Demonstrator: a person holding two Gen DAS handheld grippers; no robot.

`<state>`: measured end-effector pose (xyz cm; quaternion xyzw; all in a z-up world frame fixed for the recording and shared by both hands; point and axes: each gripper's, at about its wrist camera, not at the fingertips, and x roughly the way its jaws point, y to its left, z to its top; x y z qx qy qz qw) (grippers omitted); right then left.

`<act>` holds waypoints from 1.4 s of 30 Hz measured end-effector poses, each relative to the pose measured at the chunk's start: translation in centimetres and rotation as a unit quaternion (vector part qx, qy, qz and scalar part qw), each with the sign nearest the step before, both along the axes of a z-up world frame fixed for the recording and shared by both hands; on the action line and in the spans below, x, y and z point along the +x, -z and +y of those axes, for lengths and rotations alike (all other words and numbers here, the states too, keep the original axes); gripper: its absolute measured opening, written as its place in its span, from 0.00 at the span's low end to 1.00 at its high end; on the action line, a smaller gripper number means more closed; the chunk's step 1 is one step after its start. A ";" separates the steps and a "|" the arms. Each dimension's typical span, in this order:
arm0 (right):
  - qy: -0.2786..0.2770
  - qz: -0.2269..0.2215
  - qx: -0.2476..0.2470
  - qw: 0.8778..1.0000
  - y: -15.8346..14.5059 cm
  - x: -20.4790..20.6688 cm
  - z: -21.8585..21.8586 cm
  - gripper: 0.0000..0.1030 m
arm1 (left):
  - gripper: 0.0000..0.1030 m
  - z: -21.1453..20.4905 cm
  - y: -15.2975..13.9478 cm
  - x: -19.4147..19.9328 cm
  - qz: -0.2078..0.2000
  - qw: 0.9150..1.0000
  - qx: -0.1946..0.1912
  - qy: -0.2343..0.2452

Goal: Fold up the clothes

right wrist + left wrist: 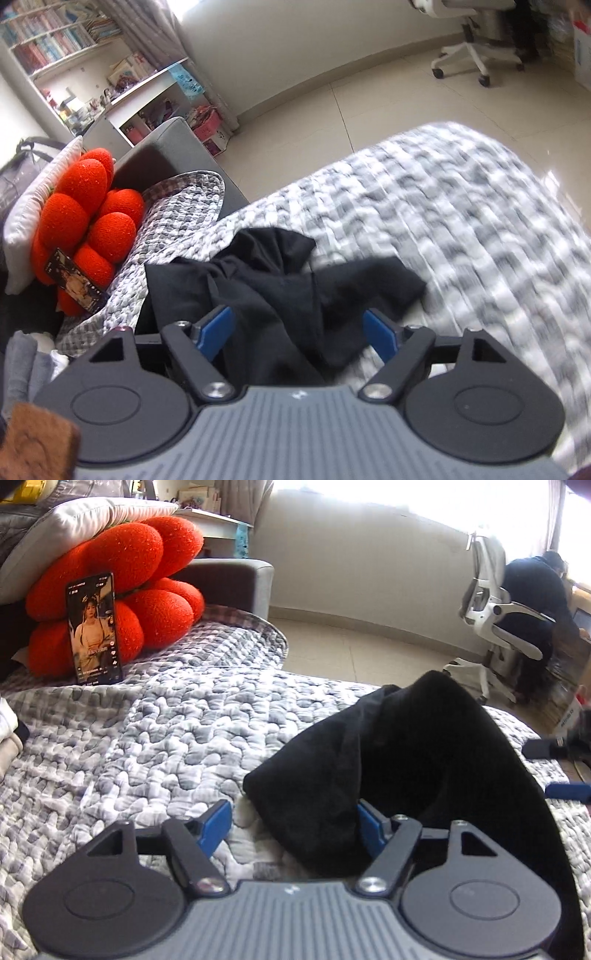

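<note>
A black garment (424, 760) lies crumpled on the grey-and-white quilted bed cover (166, 738). In the left wrist view my left gripper (295, 823) is open, its blue fingers (216, 825) wide apart, with a corner of the black cloth between them and draped over the right finger. In the right wrist view the black garment (280, 288) lies bunched just ahead of my right gripper (299, 330), which is open with the cloth between its blue fingers (380, 336). Two blue fingertips of the right gripper (554, 771) show at the right edge of the left view.
A red flower-shaped cushion (122, 602) with a lit phone (94, 629) leaning on it sits at the bed's far left, by a grey sofa arm (229, 579). Folded pale clothes (9, 734) lie at the left edge. A white office chair (495, 620) with a seated person stands across the tiled floor.
</note>
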<state>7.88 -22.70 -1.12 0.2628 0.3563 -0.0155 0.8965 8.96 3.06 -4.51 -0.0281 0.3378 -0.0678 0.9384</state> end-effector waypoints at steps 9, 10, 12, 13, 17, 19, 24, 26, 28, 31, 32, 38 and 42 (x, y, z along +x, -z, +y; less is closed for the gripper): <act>-0.024 0.024 -0.014 0.999 2.0 7.3 1.4 0.68 | 0.30 0.7 0.9 1.4 0.015 0.999 -0.034 -0.025; -0.025 0.029 -0.016 0.999 2.4 7.9 1.7 0.62 | 0.23 0.7 0.9 1.4 0.018 0.999 -0.038 -0.027; -0.027 0.035 -0.023 0.999 2.9 8.8 2.4 0.51 | 0.13 0.9 0.6 1.4 0.020 0.998 -0.043 -0.030; -0.028 0.034 -0.032 0.999 3.0 9.1 2.8 0.45 | 0.07 1.0 0.4 1.3 0.019 0.998 -0.044 -0.032; -0.045 0.030 -0.037 0.998 2.6 9.9 4.3 0.15 | 0.03 1.5 -0.4 0.8 0.008 0.998 -0.042 -0.044; -0.043 0.030 -0.033 0.998 2.2 10.0 4.9 0.15 | 0.02 1.7 -1.0 0.4 0.000 0.998 -0.037 -0.052; -0.066 0.006 -0.030 0.997 0.2 9.8 7.2 0.14 | 0.02 2.6 -3.1 -1.2 -0.045 0.995 -0.036 -0.077; -0.078 -0.003 -0.027 0.997 -0.6 9.5 8.3 0.14 | 0.02 3.1 -4.0 -1.9 -0.061 0.994 -0.040 -0.085; -0.091 -0.012 -0.026 0.995 -1.4 9.1 9.5 0.14 | 0.02 3.8 -4.7 -2.7 -0.074 0.992 -0.045 -0.093; -0.112 -0.025 -0.023 0.993 -2.6 8.4 11.5 0.13 | 0.02 4.9 -5.5 -3.7 -0.084 0.989 -0.049 -0.111; -0.120 -0.029 -0.022 0.992 -3.0 8.2 12.2 0.13 | 0.02 5.5 -5.7 -4.1 -0.087 0.988 -0.051 -0.117; -0.165 -0.049 -0.015 0.985 -4.8 6.9 16.4 0.13 | 0.02 9.2 -7.0 -6.6 -0.101 0.980 -0.070 -0.158; -0.190 -0.059 -0.012 0.980 -5.8 6.1 18.8 0.13 | 0.02 12.0 -8.1 -8.7 -0.101 0.976 -0.092 -0.170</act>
